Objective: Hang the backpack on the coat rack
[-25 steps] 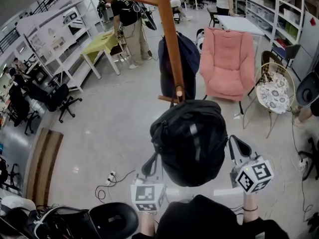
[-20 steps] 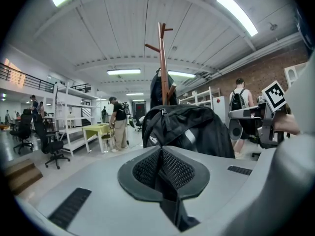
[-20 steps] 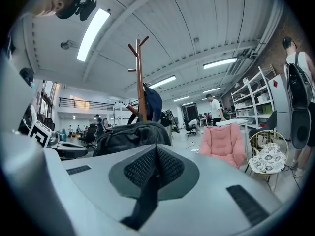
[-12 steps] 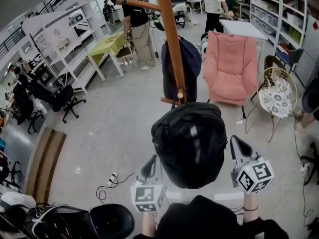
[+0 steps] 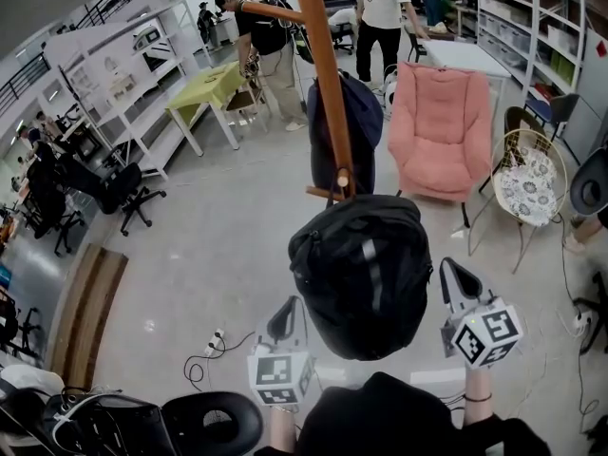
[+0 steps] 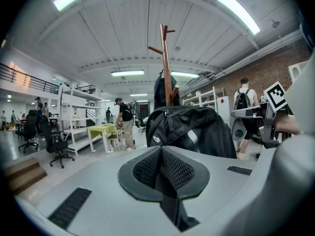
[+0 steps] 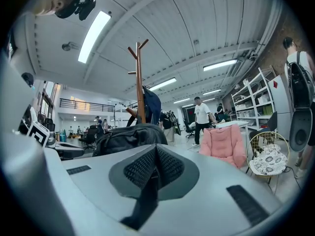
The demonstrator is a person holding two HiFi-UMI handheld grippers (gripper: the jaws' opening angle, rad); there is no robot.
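Observation:
The black backpack (image 5: 361,274) hangs from a low peg (image 5: 340,177) of the brown wooden coat rack (image 5: 323,74). It shows ahead of both grippers too, in the left gripper view (image 6: 192,129) and the right gripper view (image 7: 128,136). My left gripper (image 5: 283,319) sits just off the bag's lower left, its jaws shut (image 6: 161,154) with nothing between them. My right gripper (image 5: 454,278) is just off the bag's right side, also shut and empty (image 7: 155,154). Neither touches the bag.
A dark blue jacket (image 5: 353,122) hangs on the far side of the rack. Behind stand a pink armchair (image 5: 437,126), a wicker chair (image 5: 524,174) and a green table (image 5: 204,84). Two people (image 5: 266,46) (image 5: 380,8) stand beyond. A black office chair (image 5: 214,421) is at my lower left.
The backpack and both grippers have stayed put. In the background a person in a white shirt has walked closer.

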